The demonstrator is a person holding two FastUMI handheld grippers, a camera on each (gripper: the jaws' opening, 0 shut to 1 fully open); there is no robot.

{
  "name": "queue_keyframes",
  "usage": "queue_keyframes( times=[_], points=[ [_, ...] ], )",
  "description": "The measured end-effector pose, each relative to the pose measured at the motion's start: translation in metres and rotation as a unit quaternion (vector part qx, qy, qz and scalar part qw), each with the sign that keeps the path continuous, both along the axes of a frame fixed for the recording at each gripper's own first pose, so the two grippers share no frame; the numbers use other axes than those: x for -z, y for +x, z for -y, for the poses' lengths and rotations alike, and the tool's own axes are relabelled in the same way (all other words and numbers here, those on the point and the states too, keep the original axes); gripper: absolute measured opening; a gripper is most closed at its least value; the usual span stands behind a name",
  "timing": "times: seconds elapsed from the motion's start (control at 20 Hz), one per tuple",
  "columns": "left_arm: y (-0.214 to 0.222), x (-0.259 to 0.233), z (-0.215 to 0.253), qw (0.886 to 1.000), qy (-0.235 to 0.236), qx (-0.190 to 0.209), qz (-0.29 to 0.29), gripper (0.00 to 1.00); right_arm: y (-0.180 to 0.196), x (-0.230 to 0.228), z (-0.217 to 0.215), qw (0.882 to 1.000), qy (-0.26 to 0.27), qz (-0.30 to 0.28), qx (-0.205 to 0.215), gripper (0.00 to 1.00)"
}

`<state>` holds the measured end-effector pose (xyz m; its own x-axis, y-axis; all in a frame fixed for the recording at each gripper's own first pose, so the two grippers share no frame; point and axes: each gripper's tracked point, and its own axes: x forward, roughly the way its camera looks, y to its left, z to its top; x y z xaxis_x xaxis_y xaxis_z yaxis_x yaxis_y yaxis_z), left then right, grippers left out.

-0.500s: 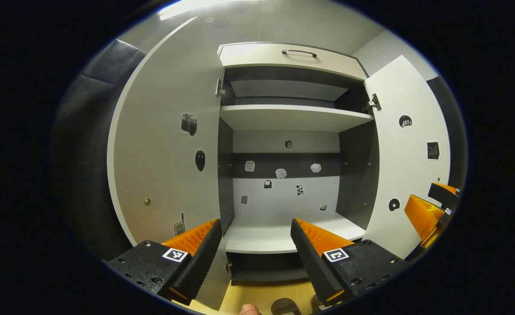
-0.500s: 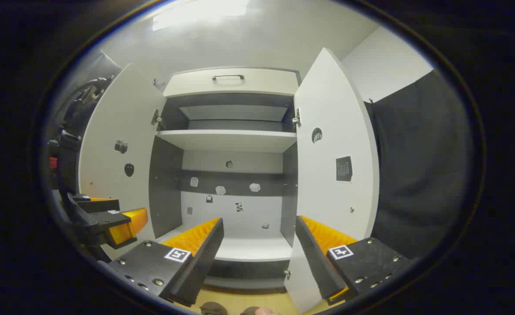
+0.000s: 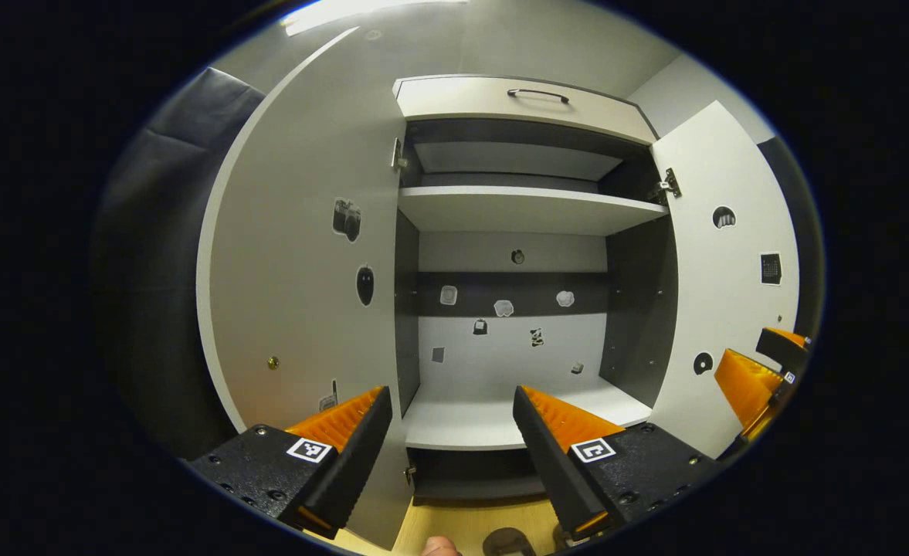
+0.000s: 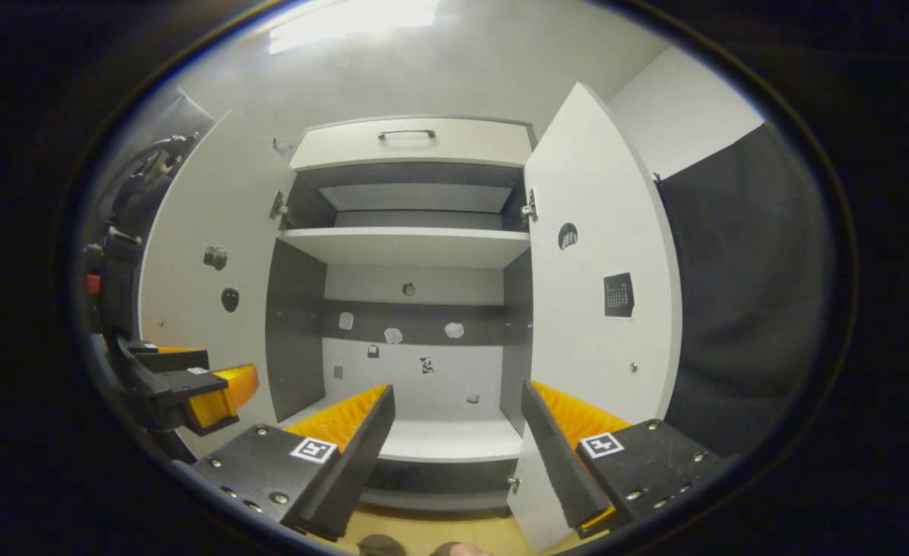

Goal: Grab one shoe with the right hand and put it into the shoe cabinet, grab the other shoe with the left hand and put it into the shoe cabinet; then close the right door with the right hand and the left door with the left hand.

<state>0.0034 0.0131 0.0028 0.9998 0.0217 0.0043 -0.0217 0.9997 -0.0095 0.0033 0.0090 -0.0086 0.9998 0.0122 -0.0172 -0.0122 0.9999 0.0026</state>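
The shoe cabinet [image 3: 524,208] stands straight ahead with both doors swung wide: left door [image 3: 300,255], right door [image 3: 724,270]. Its white lower shelf [image 3: 485,421] lies just beyond my left gripper [image 3: 450,432], which is open and holds nothing. In the right gripper view the same cabinet [image 4: 415,247] faces my right gripper [image 4: 458,432], also open with nothing between its fingers. At the bottom edge a dark rounded tip [image 3: 507,542] and a pale one [image 3: 440,547] peek in from the wooden floor, cut off too much to identify.
A drawer with a dark handle [image 3: 539,94] tops the cabinet. Small stickers dot the back wall and doors. The right gripper [image 3: 763,371] shows beside the right door; the left gripper [image 4: 199,382] shows in front of the left door [image 4: 207,262]. Black cloth [image 4: 740,309] hangs at the right.
The cabinet sits slightly further right in both views, so both grippers have drifted a little. Both remain open.
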Motion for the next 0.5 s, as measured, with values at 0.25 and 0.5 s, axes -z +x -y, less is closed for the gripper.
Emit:
queue_keyframes(
  times=[0.25, 0.5],
  points=[
    [0.002, -0.003, -0.006, 1.0, 0.004, -0.009, 0.004, 0.96, -0.015, 0.091, -0.004, 0.996, 0.002, -0.084, -0.016, 0.96],
    [0.001, 0.003, -0.012, 1.0, 0.007, -0.019, -0.005, 0.96, -0.055, 0.222, -0.011, 0.978, -0.006, -0.205, -0.041, 0.96]
  ],
)
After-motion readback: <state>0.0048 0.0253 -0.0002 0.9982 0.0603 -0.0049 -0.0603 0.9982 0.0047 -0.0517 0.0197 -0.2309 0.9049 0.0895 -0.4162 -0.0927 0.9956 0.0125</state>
